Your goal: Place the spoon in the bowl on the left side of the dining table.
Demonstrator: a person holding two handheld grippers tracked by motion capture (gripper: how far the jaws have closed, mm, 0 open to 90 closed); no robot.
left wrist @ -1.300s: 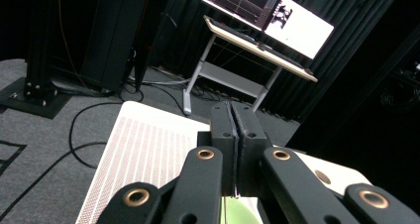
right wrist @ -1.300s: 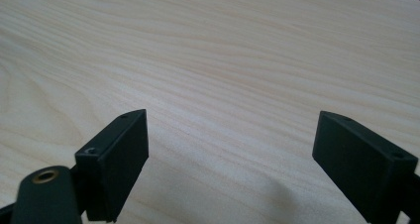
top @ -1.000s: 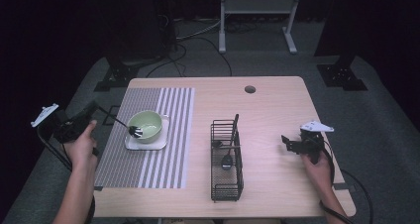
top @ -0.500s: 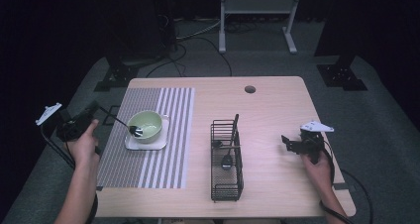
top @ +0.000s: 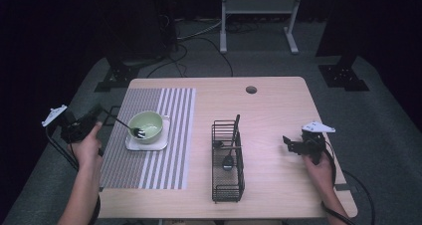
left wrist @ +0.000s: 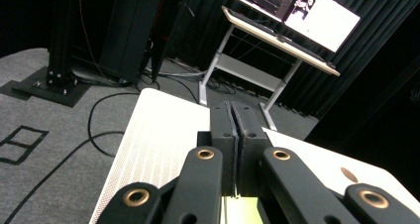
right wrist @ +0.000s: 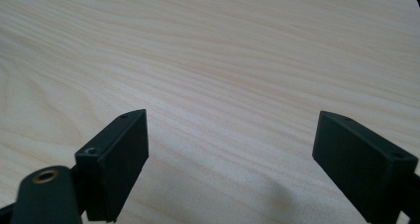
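High view: fixed above the near edge of the table (top: 278, 110), facing forward and down, far enough to take in the whole top, the striped mat (top: 149, 135) at left of frame and the dark floor beyond. Left gripper view: riding low at the table's left side, facing along the shut jaws across the mat (left wrist: 148, 149) toward a desk with a screen (left wrist: 307, 16) at upper right of frame. Right gripper view: very near the bare wood (right wrist: 223, 60), tilted down between wide-apart jaws, sharing with the high view just the tabletop.
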